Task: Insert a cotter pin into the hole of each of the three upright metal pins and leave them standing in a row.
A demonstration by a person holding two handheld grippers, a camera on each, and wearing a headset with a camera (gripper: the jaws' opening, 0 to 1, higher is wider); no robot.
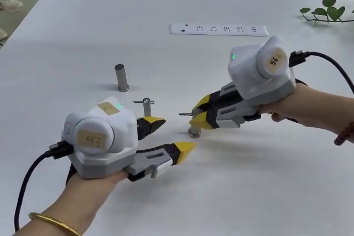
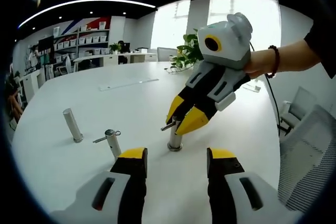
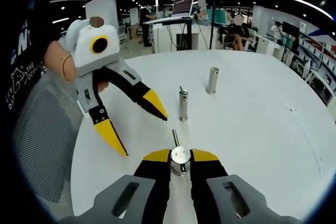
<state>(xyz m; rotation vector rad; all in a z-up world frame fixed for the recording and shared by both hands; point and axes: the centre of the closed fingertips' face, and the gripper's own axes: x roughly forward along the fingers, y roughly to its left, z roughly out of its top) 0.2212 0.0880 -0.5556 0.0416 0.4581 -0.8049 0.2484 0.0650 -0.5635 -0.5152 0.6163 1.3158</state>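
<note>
R claw (image 1: 200, 113) is narrow, pinched on a cotter pin (image 1: 186, 114) w/ its legs poking out level toward the person's left. It sits right at the top of the near metal pin (image 1: 194, 131), which stands upright on the white counter (image 1: 265, 181). Held level bc the hole runs crosswise thru the pin. In the right gripper view the pin's round top sits btwn the jaws w/ the cotter's legs showing beyond it, so it's prob. partway thru; exact grip spot is hidden.

L claw (image 1: 168, 134) is wide open, holding nothing, hovering low just beside the near pin, tips aimed at it. Likely on standby to steady the pin if the push tips it.

No real containers here; the holes are the only things that take anything. Mid pin (image 1: 147, 107) has a fitted cotter (image 1: 139, 101) crossing its top, so 1 done. Far pin (image 1: 121, 77) stands bare, hole too small to see. All 3 are upright in a rough diagonal row, apart from each other. Power strip (image 1: 218, 29) lies well beyond, out of the way.
</note>
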